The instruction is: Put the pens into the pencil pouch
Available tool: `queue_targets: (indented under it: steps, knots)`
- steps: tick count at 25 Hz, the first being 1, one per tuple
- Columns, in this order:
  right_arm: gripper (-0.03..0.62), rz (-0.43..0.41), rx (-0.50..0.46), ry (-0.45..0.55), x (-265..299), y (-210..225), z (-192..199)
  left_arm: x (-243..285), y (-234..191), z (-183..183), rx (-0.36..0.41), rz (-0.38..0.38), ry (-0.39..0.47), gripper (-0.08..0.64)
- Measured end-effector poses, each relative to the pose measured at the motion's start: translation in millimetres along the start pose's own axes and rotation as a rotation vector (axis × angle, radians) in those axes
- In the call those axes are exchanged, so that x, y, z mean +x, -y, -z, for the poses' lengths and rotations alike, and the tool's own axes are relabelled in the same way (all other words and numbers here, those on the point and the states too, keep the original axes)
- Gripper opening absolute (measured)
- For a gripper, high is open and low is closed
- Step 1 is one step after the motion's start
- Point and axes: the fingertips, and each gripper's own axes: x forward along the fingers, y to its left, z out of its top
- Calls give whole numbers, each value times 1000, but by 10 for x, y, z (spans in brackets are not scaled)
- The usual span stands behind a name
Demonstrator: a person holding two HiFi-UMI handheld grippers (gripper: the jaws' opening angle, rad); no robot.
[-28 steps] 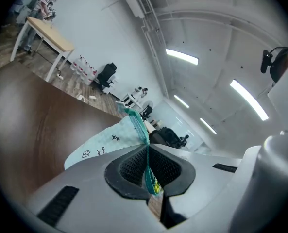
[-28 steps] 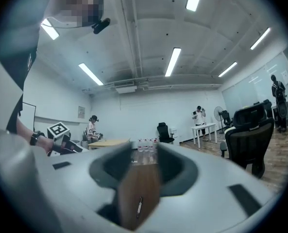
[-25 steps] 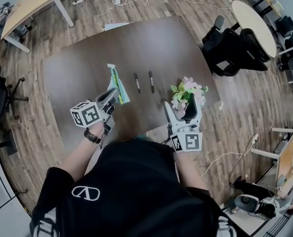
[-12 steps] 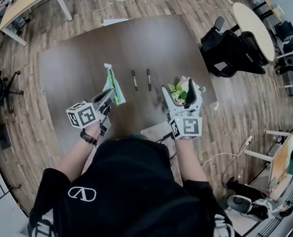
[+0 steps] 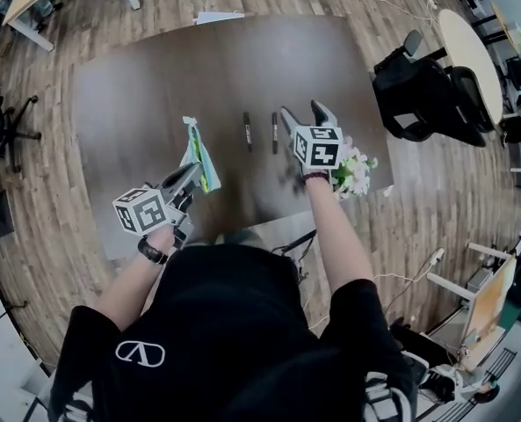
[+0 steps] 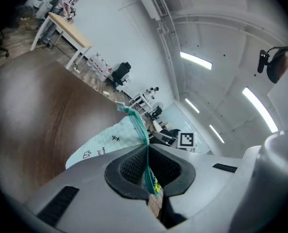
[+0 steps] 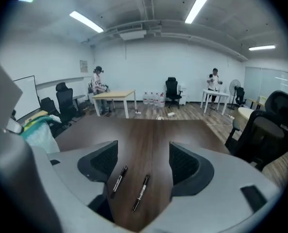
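A mint-green pencil pouch (image 5: 198,150) stands on edge on the dark brown table (image 5: 146,86), its zip edge pinched in my shut left gripper (image 5: 191,174). In the left gripper view the pouch (image 6: 110,142) rises out of the closed jaws of the left gripper (image 6: 149,168). Two black pens (image 5: 248,132) (image 5: 275,133) lie side by side to the right of the pouch. My right gripper (image 5: 303,112) hovers just right of them, open; its jaws have just been closing a little. In the right gripper view both pens (image 7: 118,179) (image 7: 142,192) lie on the table under the gap of the right gripper (image 7: 144,165), untouched.
A bunch of artificial flowers (image 5: 352,170) sits by the table's right front corner, under my right forearm. Black office chairs (image 5: 427,90) stand to the right of the table. A white sheet (image 5: 218,16) lies at the far edge. More desks and people are across the room.
My right gripper has swung forward and down from beside the flowers to just above the two pens. The left gripper has sunk slightly with the pouch still in it.
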Motion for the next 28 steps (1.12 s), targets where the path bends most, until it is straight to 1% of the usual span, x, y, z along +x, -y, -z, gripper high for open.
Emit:
queue_targets:
  steps: [4,7,11,15,18,19,20,23,25,28]
  knots:
    - [313,-40,38,-232,616,52,662,-35,-143,50,-25,-28,6,12]
    - [293,-54,80,-387,921,68,1163,-90,-253,77,-49,-53,15,12]
    - [249,-86,138,-523,1208,64,1550,-130,-379,112,-66,-74,23,12]
    - [216,-88,150,-648,1369,77,1803,-141,-456,219,-88,-94,20,12]
    - [204,-83,176,-716,1430,90,1928,-143,-476,268,-100,-105,15,12]
    - [185,-82,176,-733,1446,74,1955,-155,-488,272,-103,-107,16,12]
    - [145,-82,169,-747,1460,51,1980,-172,-501,274,-104,-107,17,12]
    - [60,-87,160,-767,1487,-6,2050,-202,-524,275,-107,-111,22,12]
    - [52,-94,172,-764,1506,-35,2076,-206,-532,268,-108,-112,24,12]
    - [44,-102,157,-758,1527,-98,2086,-247,-566,269,-116,-111,25,12]
